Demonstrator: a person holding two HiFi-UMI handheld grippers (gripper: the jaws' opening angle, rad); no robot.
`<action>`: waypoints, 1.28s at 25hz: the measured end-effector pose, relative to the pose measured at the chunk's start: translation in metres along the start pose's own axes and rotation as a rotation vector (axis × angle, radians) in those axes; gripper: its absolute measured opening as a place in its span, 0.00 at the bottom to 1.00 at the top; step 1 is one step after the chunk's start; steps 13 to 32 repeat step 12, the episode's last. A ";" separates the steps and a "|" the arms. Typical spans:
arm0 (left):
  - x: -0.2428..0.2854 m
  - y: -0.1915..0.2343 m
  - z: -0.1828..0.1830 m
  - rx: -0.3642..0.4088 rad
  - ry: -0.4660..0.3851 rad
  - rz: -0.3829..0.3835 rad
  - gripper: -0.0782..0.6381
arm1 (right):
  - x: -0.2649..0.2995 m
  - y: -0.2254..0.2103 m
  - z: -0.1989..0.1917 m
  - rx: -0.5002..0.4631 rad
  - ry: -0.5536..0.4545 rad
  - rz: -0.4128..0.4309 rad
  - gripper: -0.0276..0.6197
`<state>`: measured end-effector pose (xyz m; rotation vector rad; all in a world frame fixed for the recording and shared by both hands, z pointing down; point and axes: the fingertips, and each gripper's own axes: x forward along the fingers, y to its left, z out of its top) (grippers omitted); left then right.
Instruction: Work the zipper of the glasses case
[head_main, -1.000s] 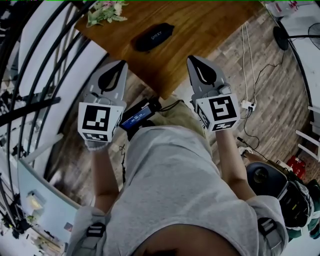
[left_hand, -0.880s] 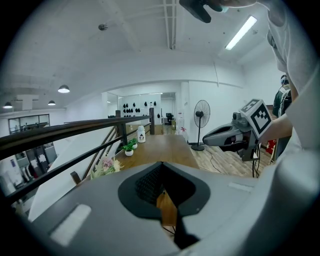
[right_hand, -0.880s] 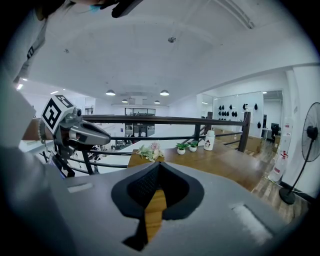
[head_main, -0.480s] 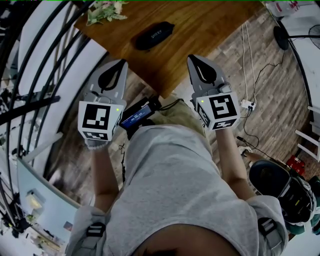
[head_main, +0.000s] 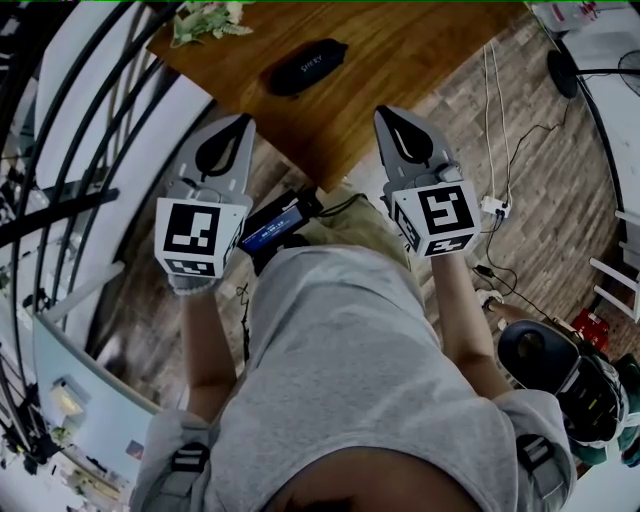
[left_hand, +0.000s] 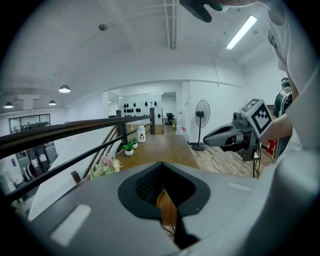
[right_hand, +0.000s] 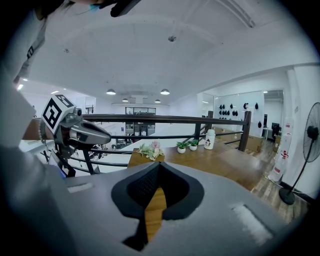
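Two tongs, the left tongs (head_main: 242, 120) and the right tongs (head_main: 382, 112), are held side by side at the near corner of the bench (head_main: 430, 50), each with its jaws closed together and nothing between them. The black glasses case (head_main: 305, 68) lies flat on the bench ahead of both tongs, between them, slightly nearer the left tongs, and clear of both.

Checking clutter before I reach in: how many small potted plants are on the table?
2. One potted plant stands beside the flower bunch on the wooden table; the second potted plant is next to it, towards the white bottle. None looks hidden.
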<state>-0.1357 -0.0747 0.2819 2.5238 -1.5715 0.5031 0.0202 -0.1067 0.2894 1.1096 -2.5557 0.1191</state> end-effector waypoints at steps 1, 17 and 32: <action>0.000 0.000 0.000 0.000 0.000 0.002 0.13 | 0.000 0.000 0.000 -0.001 0.001 0.000 0.04; 0.003 0.001 -0.001 -0.006 0.004 0.003 0.13 | 0.004 -0.002 -0.003 0.000 0.008 0.007 0.04; 0.003 0.001 -0.001 -0.006 0.004 0.003 0.13 | 0.004 -0.002 -0.003 0.000 0.008 0.007 0.04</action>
